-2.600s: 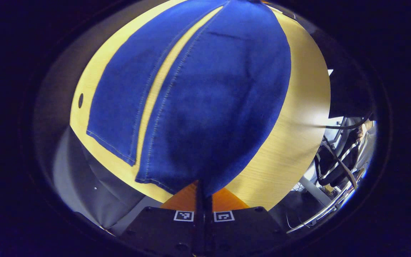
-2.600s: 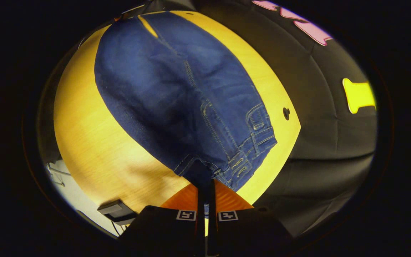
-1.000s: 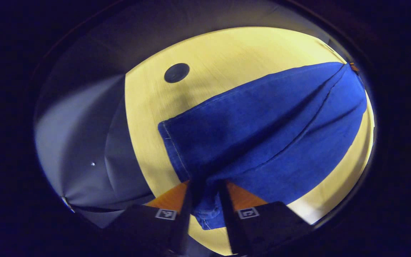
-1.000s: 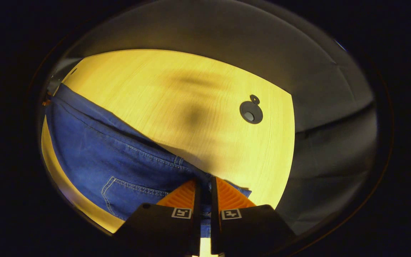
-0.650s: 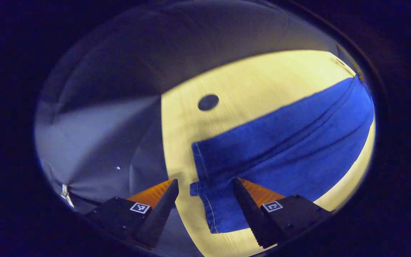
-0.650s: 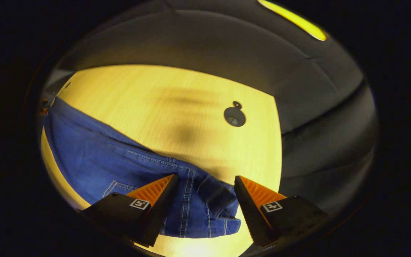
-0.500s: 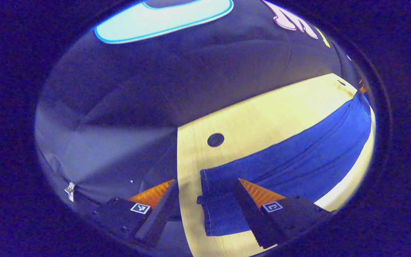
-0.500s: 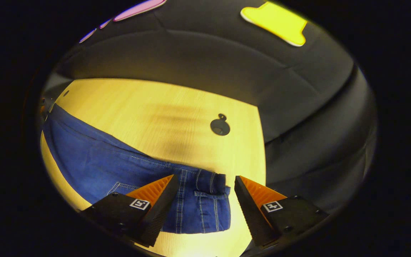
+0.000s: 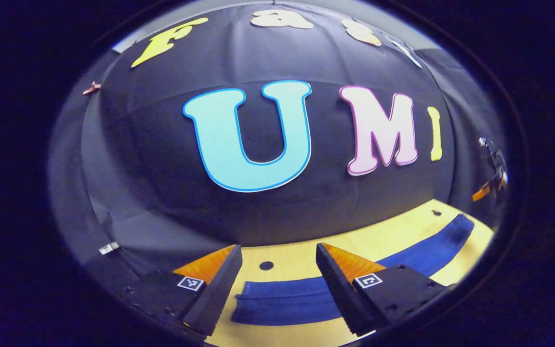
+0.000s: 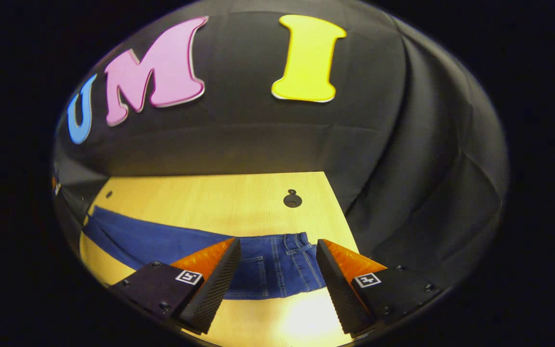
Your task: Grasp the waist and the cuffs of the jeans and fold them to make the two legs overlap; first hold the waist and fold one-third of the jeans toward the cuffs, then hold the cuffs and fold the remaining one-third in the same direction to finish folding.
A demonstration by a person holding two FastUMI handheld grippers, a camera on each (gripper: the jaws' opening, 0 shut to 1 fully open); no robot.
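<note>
The left gripper (image 9: 277, 253) and right gripper (image 10: 277, 248) both gape wide, holding nothing. Just beyond them the blue denim jeans (image 10: 171, 243) lie flat lengthwise on the pale woodgrain table (image 10: 219, 202), waist toward 3 o'clock in the right gripper view. A round grommet hole (image 10: 292, 200) sits farther back, before the creased black cloth wall (image 10: 403, 168).

Jeans (image 10: 268, 267) lie flat on wooden table (image 10: 200, 202).

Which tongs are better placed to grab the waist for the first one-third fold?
Right. The open right tongs hover directly over the waist of the jeans, while the open left tongs hang above the cuffs at the opposite end.
</note>
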